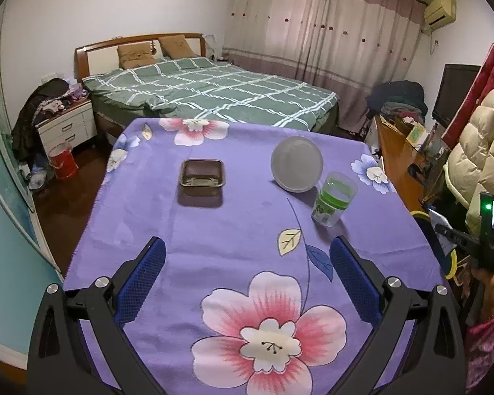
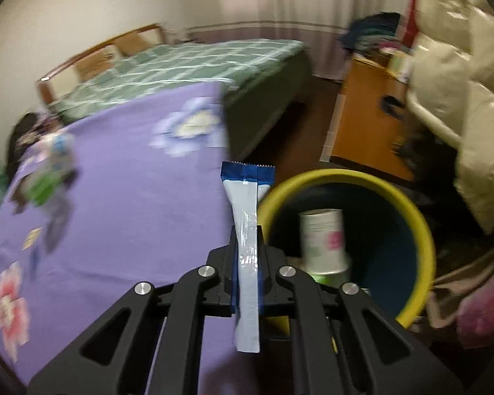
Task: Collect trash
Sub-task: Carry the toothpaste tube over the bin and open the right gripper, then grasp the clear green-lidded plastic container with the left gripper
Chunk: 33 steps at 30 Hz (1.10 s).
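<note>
My left gripper (image 1: 247, 258) hangs open over the purple flowered tablecloth (image 1: 233, 230), nothing between its blue pads. Ahead of it sit a dark brown plastic tray (image 1: 202, 177), a round whitish lid or bowl (image 1: 297, 164) tipped on edge, and a clear cup with a green label (image 1: 333, 197). My right gripper (image 2: 248, 233) is shut on a blue and white wrapper (image 2: 247, 217), held beside the table's right edge. Just right of it stands a yellow-rimmed bin (image 2: 408, 204) with a paper cup (image 2: 322, 240) inside. The green-labelled cup (image 2: 47, 177) shows blurred at left.
A bed with a green checked cover (image 1: 210, 92) lies beyond the table. A wooden desk (image 1: 398, 161) and hanging coats (image 1: 477, 151) crowd the right side. The other gripper with a green light (image 1: 487, 220) shows at the right edge. A red bucket (image 1: 62, 163) stands by the nightstand.
</note>
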Tool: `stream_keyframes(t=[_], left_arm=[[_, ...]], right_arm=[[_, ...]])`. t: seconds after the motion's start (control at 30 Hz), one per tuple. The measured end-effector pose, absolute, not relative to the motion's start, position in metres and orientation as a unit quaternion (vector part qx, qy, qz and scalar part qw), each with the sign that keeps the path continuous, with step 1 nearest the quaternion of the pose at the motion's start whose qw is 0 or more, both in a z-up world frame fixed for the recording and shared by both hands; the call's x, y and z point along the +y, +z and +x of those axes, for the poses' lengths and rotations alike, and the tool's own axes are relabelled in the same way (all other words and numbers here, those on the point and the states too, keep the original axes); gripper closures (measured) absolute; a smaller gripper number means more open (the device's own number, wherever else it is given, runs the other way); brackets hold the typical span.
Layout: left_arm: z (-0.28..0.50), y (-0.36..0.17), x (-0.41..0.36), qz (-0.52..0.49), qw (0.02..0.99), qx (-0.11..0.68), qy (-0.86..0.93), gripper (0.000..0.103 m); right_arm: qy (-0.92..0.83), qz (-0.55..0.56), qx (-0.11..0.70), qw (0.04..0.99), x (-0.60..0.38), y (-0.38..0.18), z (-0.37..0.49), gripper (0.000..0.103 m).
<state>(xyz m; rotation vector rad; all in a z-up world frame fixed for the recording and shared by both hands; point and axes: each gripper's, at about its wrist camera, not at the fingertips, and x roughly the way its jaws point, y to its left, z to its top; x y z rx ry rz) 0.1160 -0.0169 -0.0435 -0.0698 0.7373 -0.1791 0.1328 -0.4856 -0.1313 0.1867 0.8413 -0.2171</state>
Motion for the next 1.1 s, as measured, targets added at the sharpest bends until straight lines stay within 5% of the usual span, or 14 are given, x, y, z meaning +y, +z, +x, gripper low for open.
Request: stream_keyframes(t=[0.2,0.33,1.1], left_arm=[[0.128,-0.05,-0.043,-0.013,0.923,0.366,-0.12,0.005],[0.139,-0.055,-0.067,0.009,0.918,0.368,-0.147,0.005],[0.261,-0.122,-0.163,0.086,0.88,0.408,-0.226,0.005]], right_arm=[[-0.166,0.092,0.425,0.885,-0.529,-0.152,0.142,0.09],[-0.178,0.096,0.422,0.884,-0.536,-0.156,0.142,0.064],[-0.169,0.096,0.412,0.89,-0.527,-0.153,0.138,0.059]])
